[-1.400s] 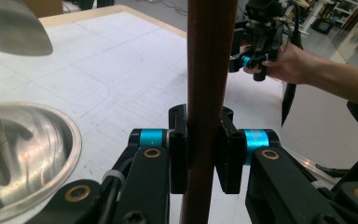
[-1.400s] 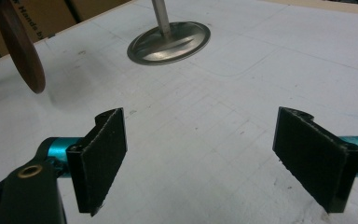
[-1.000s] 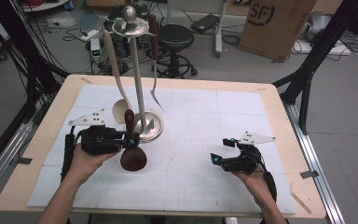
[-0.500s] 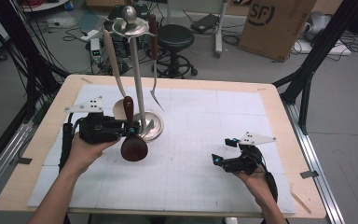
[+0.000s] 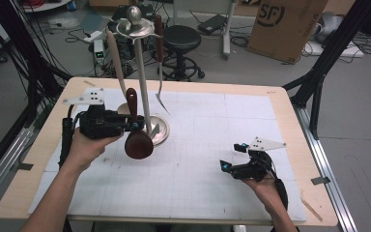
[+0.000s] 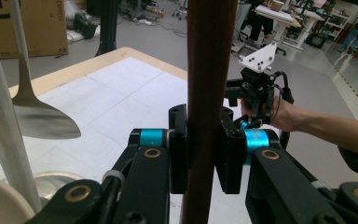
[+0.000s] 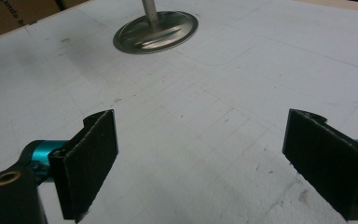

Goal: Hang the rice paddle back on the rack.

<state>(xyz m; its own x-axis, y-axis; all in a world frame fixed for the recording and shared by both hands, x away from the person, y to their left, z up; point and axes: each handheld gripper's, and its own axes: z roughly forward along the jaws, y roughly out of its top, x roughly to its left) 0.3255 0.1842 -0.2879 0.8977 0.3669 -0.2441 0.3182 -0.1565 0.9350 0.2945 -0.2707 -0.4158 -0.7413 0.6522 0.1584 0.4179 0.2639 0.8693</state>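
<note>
A dark wooden spoon [image 5: 138, 143] hangs upright above the table with its bowl down and its handle [image 6: 209, 70] up. My left gripper [image 5: 134, 126] is shut on that handle, just left of the metal utensil stand [image 5: 143, 77]; the pads of the left gripper [image 6: 204, 154] press on both sides of the handle. My right gripper [image 5: 233, 156] rests low over the table's right front, open and with nothing in it. In the right gripper view my right gripper [image 7: 209, 168] has its two pads wide apart over the white mat, facing the stand's base [image 7: 156, 31].
A pale spatula [image 5: 117, 60] and a dark-handled metal turner [image 5: 160, 63] hang from the stand's top ring. The turner's blade [image 6: 42, 119] hangs close to my left jaws. The stand's round base [image 5: 158, 134] sits on the gridded white mat [image 5: 212, 125]. A stool and a cardboard box stand beyond the table.
My left gripper has risen with the wooden spoon, so its bowl now hangs higher above the mat and closer to the stand. The right gripper has stayed put.
</note>
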